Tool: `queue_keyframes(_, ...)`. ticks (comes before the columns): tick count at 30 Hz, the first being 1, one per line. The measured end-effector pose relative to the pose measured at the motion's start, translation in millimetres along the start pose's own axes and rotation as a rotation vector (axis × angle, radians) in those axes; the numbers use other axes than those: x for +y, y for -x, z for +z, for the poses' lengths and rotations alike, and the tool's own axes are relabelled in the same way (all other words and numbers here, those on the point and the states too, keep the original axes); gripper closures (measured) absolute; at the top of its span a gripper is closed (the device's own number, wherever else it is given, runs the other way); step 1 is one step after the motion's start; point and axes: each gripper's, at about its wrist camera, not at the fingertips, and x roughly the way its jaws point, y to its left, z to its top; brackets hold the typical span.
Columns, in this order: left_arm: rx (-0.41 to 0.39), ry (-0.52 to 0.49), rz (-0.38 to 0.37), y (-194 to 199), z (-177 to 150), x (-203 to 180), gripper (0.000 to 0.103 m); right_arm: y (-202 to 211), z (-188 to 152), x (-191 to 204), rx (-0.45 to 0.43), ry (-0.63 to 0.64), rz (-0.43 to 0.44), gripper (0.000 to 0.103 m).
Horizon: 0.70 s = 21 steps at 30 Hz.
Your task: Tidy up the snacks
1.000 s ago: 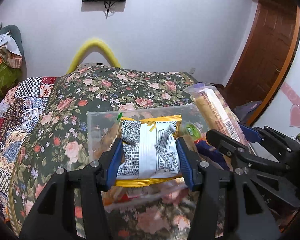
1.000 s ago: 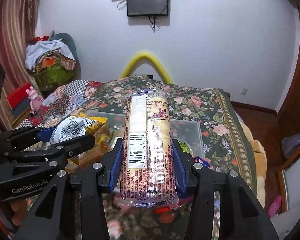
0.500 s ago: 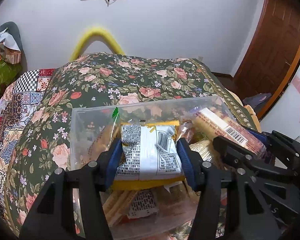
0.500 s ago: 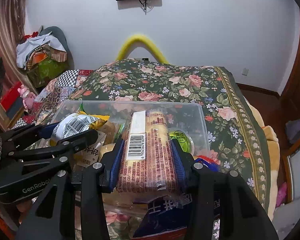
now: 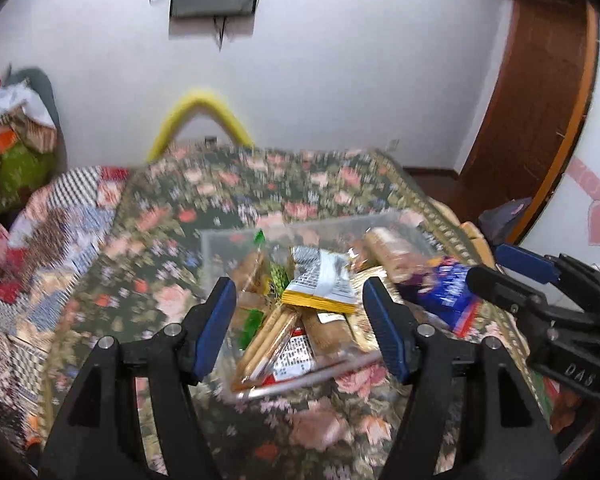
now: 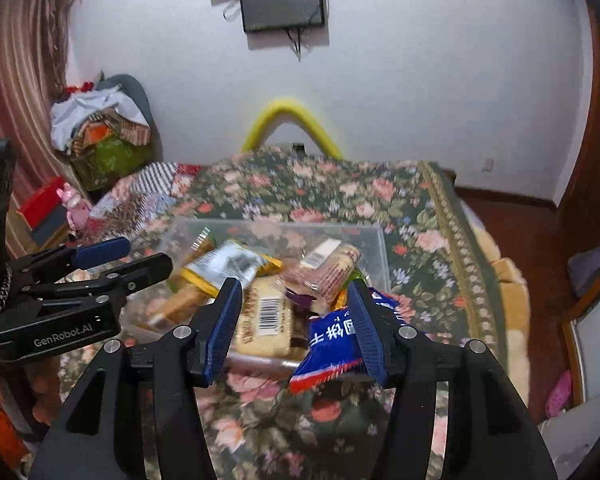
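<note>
A clear plastic bin [image 5: 220,248] [image 6: 380,248] full of snack packs sits on the floral bedspread. The white and yellow snack bag [image 5: 324,282] [image 6: 228,266] lies on top of the pile. The long cracker pack [image 6: 326,268] [image 5: 392,254] lies at the bin's right side. My left gripper [image 5: 300,328] is open and empty, pulled back above the bin's near edge. My right gripper [image 6: 296,328] is open and empty; a blue snack bag [image 6: 334,344] [image 5: 446,292] leans against the bin beside its right finger.
The floral bedspread [image 5: 228,184] covers the bed, with a patchwork quilt [image 5: 52,232] to the left. A yellow curved tube [image 6: 288,120] stands at the far end. A wooden door [image 5: 532,100] is at the right; clothes [image 6: 100,120] are piled at the left.
Both grippers opened and drew back. The white and yellow bag and the long cracker pack dropped from them into the bin.
</note>
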Motion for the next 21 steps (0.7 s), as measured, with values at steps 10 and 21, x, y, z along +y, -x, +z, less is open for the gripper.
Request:
queue_keyframes(10,-0.235,-0.056,-0.021,146.4,-23.0,-19.6,0.037,127.6,-13.3,27.3,-0.227,0.002,0.038,0.045)
queue_keyframes(21,-0.378,-0.071,0.019,227.8,-57.1,-36.4,0.014,185.7,-38.6,52.7,-0.337,0.046,0.038,0.021)
